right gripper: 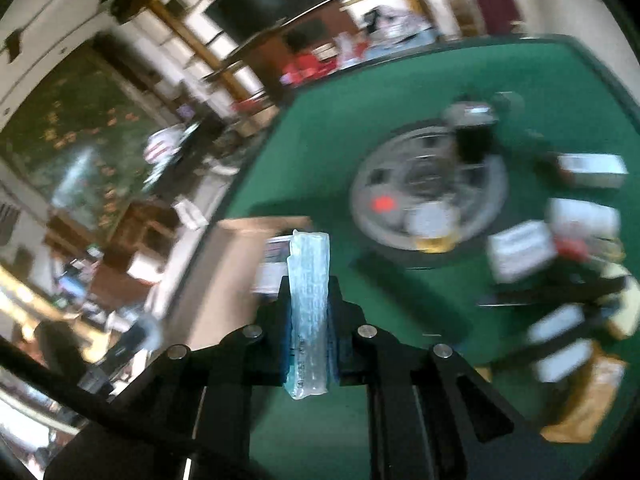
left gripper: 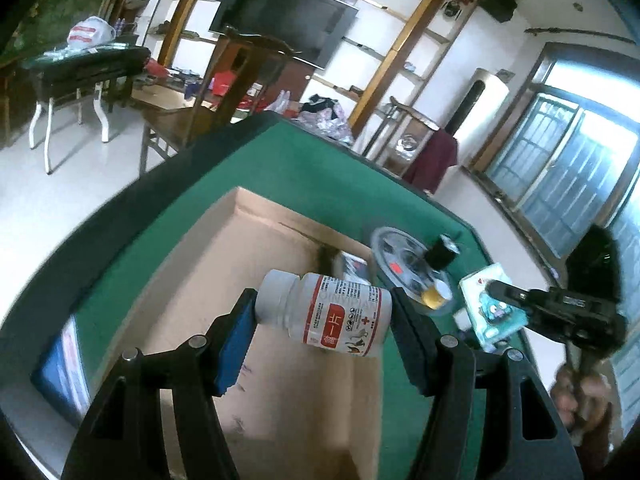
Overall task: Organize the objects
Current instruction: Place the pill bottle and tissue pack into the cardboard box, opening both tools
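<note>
My left gripper clamps a white plastic pill bottle over the brown cardboard box. My right gripper pinches a pale-blue plastic packet; that box lies at eleven o'clock (blurred). Next, I judge, release the bottle inside.

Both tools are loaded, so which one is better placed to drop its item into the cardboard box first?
Left. The left tool holds the white pill bottle directly over the open cardboard box. The right tool, shut on a teal packet, is over green table beside the box.
</note>
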`<control>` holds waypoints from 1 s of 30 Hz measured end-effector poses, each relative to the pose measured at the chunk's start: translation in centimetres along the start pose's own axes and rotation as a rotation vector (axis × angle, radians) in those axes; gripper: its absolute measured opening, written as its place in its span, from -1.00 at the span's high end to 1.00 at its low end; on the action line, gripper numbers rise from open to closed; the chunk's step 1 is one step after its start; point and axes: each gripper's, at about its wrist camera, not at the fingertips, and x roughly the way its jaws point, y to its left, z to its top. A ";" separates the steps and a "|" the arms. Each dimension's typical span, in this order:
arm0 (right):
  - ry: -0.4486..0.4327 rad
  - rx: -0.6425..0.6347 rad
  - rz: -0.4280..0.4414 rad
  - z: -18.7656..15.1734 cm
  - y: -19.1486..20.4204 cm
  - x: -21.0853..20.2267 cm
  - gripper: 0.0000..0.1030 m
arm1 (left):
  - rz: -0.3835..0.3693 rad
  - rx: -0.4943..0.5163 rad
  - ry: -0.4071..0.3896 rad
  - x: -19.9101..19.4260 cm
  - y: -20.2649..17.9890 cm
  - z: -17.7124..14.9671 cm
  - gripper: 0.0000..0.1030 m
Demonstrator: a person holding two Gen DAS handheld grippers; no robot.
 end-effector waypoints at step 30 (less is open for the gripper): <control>0.122 0.103 -0.069 4.0 3.9 17.4 0.46 | -0.015 -0.207 0.109 11.4 7.5 4.5 -0.18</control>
